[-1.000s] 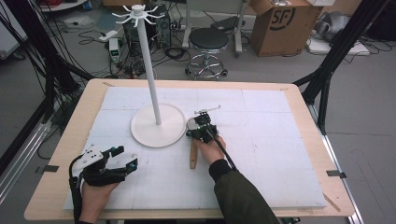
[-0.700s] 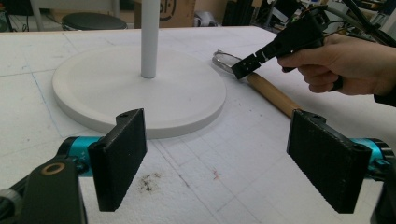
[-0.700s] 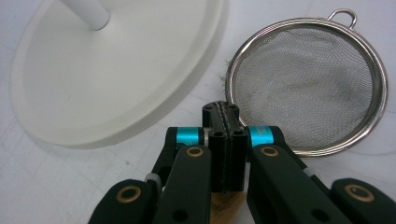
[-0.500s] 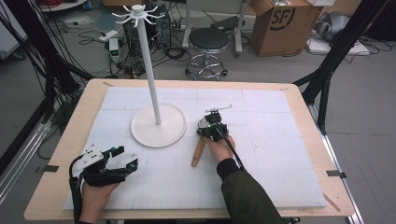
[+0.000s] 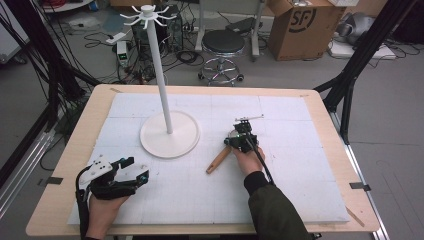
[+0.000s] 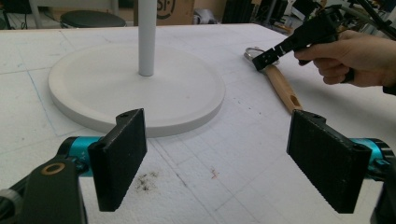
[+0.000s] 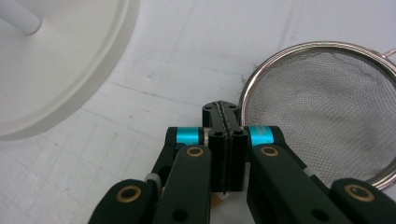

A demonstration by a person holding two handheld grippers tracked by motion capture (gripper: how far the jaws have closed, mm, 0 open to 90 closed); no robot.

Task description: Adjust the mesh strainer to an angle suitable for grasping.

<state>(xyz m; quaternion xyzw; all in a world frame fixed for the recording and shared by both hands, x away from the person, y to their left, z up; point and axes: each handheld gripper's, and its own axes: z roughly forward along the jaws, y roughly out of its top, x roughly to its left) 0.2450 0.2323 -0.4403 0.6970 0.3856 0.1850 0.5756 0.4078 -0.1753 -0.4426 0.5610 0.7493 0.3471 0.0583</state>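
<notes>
The right claw point(image 5: 243, 138), pressed together on the strainer point(image 5: 231, 146) at center right, has its wooden handle running toward lower left, while the left claw point(image 5: 131, 169) rests apart, farther off.

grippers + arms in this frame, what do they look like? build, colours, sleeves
Both grippers, left and right, are black with flat black pads, cyan collars and brass-coloured pivot pins. The left one carries a pale grey plate. A black cable trails from the right. Dark green sleeve.
</notes>
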